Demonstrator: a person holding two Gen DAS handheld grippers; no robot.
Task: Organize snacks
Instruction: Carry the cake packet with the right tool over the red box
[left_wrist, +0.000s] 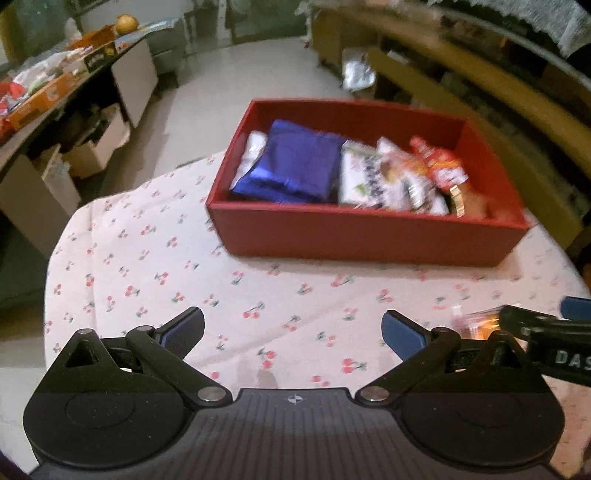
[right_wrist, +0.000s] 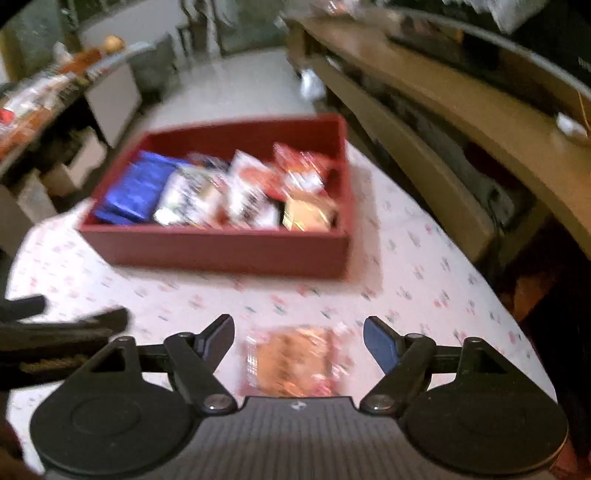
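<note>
Snack packet (right_wrist: 291, 360), crinkly and orange, is straddled by the spread right gripper (right_wrist: 299, 339) before the red box (right_wrist: 221, 251); left gripper (left_wrist: 291, 332) is held spread alongside.

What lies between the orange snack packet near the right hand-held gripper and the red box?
Only bare cherry-print cloth lies between the packet and the box, as the right wrist view shows.

The only legible lettering is "DAS" in pale capitals, cut off by the frame edge, on the black body of the right gripper (left_wrist: 532, 325) at the lower right of the left wrist view. Print on the snack packets (left_wrist: 373, 177) is too blurred to read.
</note>
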